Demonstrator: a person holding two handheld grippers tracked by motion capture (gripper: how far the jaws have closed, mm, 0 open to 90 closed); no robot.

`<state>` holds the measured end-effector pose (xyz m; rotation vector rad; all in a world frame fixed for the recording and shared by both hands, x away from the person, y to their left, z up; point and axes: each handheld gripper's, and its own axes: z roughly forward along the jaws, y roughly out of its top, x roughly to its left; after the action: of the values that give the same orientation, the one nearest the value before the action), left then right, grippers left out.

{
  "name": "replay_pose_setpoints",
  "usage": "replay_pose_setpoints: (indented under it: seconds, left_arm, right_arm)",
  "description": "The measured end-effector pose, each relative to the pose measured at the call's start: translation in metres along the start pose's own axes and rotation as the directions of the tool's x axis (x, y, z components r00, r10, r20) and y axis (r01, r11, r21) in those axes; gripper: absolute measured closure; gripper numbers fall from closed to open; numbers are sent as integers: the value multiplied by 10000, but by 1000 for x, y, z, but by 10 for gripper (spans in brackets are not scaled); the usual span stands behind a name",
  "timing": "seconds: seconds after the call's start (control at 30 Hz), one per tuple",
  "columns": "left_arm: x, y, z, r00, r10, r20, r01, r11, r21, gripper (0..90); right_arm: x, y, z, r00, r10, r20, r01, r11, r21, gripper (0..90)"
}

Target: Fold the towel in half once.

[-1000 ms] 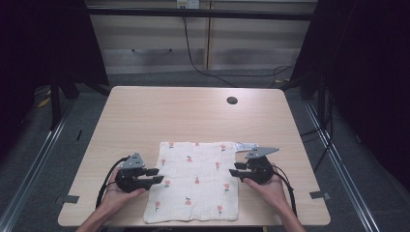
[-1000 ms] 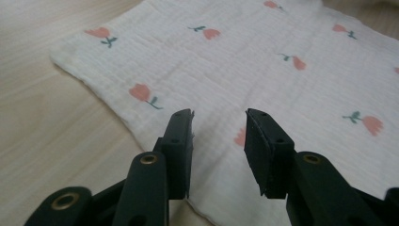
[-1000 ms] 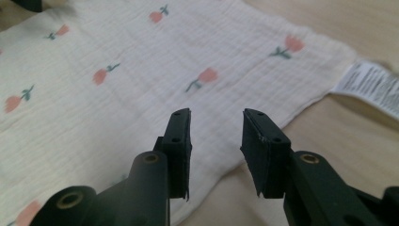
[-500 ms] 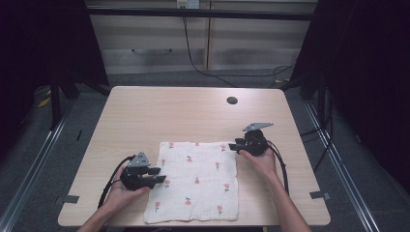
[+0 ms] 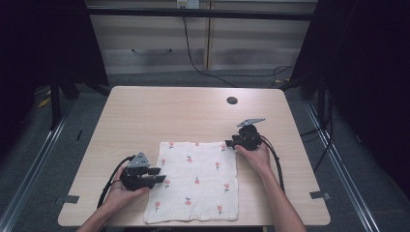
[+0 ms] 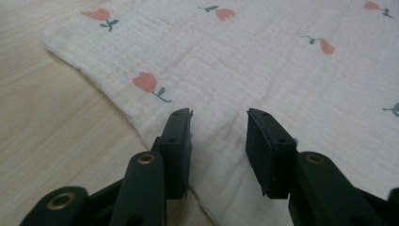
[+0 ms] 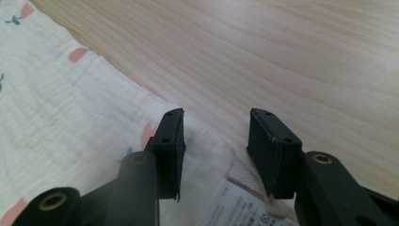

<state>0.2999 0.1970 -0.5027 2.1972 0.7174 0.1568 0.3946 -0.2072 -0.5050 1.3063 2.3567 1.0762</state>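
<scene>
1. Table [image 5: 159, 108]: pale wood top, bare across the far half; a small dark round spot [image 5: 232, 100] near the far edge.
2. Cloth [image 5: 198, 179]: white muslin printed with small pink flowers, lying flat on the near half of the table, its near edge close to the table's front edge.
3. Left gripper [image 5: 157, 175]: at the cloth's left edge, about midway along it. Jaws apart, nothing pinched; in the left gripper view they hang over the cloth's hem [image 6: 117, 101], the fabric flat beneath.
4. Right gripper [image 5: 231, 143]: at the cloth's far right corner. Jaws have just been opening and stand apart over that corner, not pressing on it.
5. Care label [image 7: 244, 207]: white printed tag at that corner, seen between the right jaws.
</scene>
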Motion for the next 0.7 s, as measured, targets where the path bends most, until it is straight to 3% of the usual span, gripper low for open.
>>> replay_pose_setpoints:
  seconds: [0.13,0.27,0.47,0.6,0.7]
  left_arm:
    - [1,0,0,10000,-48,76,48,10000,5,605]
    - [1,0,-1,10000,-98,6,98,9999,46,619]
    - [1,-1,-2,9999,-118,-25,118,9999,93,620]
    - [1,0,-2,9998,-212,29,212,9997,90,616]
    - [2,3,-4,9997,-232,-51,234,9992,334,594]
  right_arm:
    - [4,-2,-2,9999,-163,24,163,9998,76,637]
    - [4,-5,-3,9998,78,-207,-79,10000,-54,698]
    - [9,-6,-3,9992,-47,-397,48,10000,20,835]
    - [10,-4,-5,9991,0,-417,-2,10000,-35,856]
    - [9,-2,-10,9988,111,-470,-130,9990,-418,858]
